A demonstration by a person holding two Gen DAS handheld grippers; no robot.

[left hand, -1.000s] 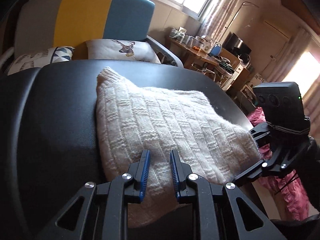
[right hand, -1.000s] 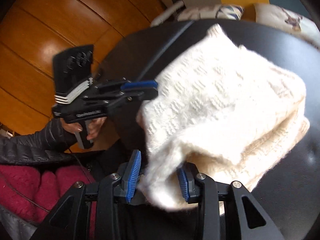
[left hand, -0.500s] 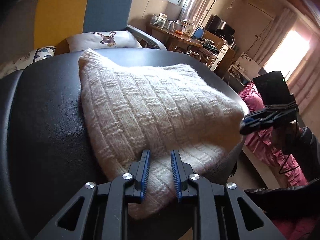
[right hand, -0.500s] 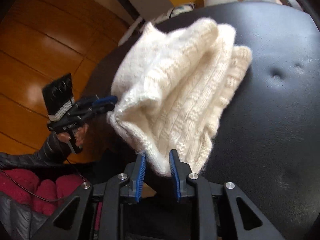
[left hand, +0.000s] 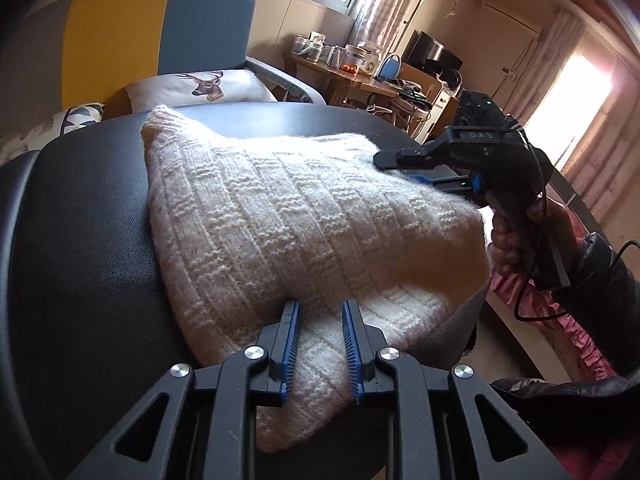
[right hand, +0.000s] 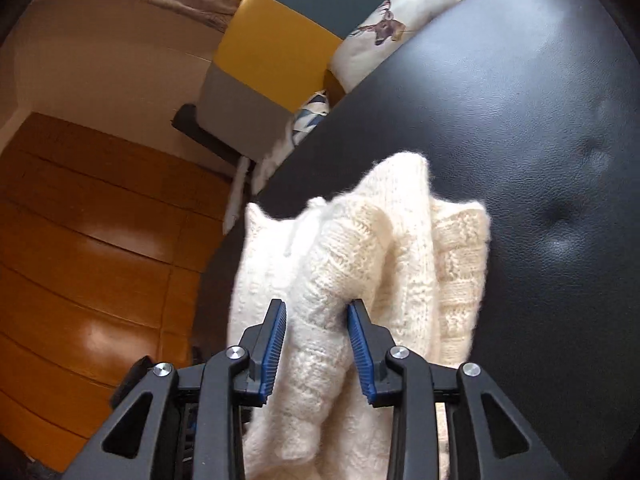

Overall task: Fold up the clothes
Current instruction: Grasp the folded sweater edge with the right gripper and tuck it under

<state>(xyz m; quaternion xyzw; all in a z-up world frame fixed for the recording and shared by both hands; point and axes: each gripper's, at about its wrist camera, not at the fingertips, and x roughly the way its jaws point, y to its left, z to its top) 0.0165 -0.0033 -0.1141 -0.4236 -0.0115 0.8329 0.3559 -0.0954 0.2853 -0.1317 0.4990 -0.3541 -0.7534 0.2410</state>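
1. Where the black padded tabletop (left hand: 80,240) spreads widest, it carries the whole job, with a yellow and blue sofa (left hand: 160,32) behind it.
2. Folded over on itself, the cream knitted sweater (left hand: 300,220) lies on the tabletop's near part, one corner hanging past the edge.
3. Left hand-held gripper (left hand: 318,344): its blue pads are clamped on the sweater's near hem.
4. Right hand-held gripper (right hand: 316,344): its jaws are squeezed on a bunched fold of the sweater (right hand: 360,280), lifted off the surface.
5. A deer-print cushion (left hand: 200,86) rests on the sofa.
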